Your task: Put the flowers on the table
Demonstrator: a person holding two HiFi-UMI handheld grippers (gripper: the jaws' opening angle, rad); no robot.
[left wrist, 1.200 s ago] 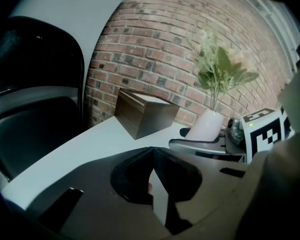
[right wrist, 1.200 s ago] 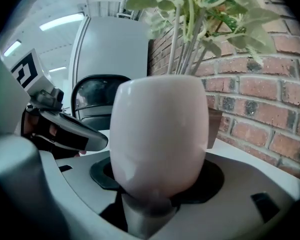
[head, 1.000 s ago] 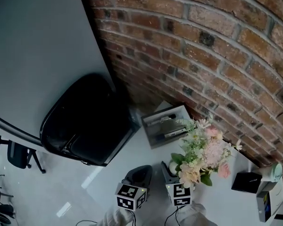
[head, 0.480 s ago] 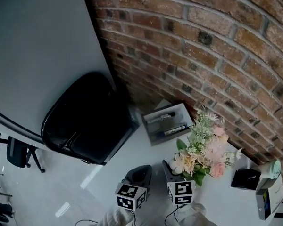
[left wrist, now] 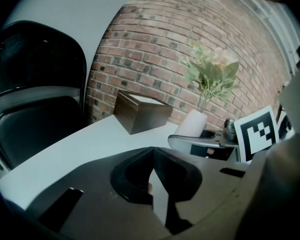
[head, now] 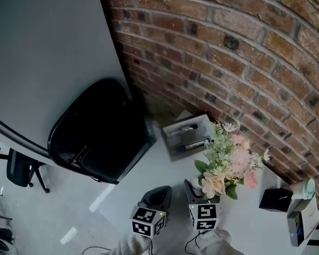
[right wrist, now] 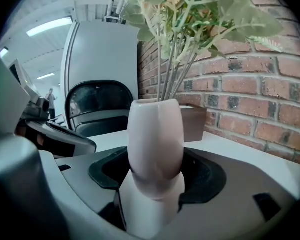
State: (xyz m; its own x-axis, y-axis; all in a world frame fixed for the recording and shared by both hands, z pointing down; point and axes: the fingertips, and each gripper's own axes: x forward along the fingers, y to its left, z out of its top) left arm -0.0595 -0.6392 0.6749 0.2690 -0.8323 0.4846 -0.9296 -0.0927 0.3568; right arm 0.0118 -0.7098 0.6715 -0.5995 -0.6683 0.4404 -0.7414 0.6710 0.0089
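The box (head: 189, 136) sits at the far corner of the table (head: 165, 169), against the brick wall (head: 228, 62). The black chair (head: 98, 132) is just left of the box, past the table's edge. Bare tabletop runs from the box toward the person. The right gripper (head: 194, 193), nearer than the box and slightly right of it, points roughly level at the wall. Its jaws are clamped on the lower part of a white vase (right wrist: 155, 144). The flowers (head: 228, 161) stand upright in the vase, spreading right of the box near the wall. Whether the vase touches the table cannot be told. The left gripper (left wrist: 152, 156), nearer than the box, lies parallel, its jaws together on nothing.
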